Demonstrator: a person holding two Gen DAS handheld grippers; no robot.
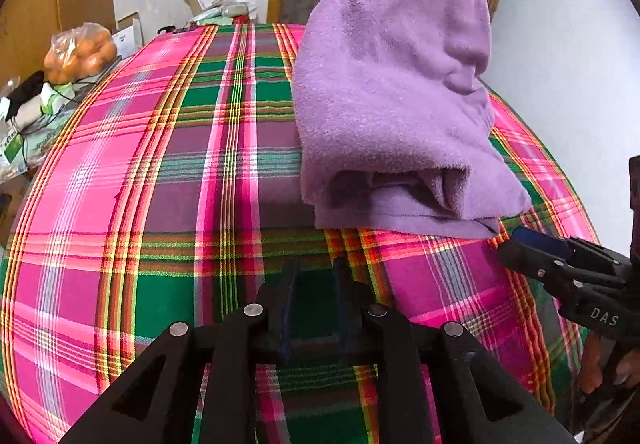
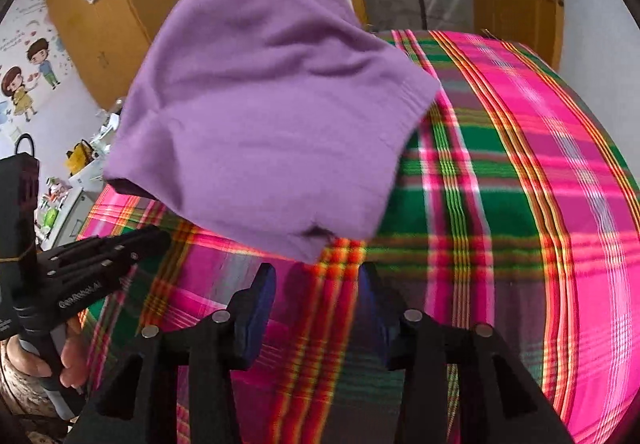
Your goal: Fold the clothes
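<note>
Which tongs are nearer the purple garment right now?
Right. The right tongs sit open just short of the purple garment's near corner; the left tongs hang farther back over the plaid cloth, empty.

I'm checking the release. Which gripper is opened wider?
The right gripper: its jaws gape wide, while the left gripper shows only a narrow gap. Neither holds the purple garment.

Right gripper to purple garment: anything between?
Nothing: only bare plaid cloth separates the open right gripper from the purple garment, per the right wrist view.

The plaid cloth (image 2: 500, 203) blurs at right, perhaps from motion; its edges are cropped.
</note>
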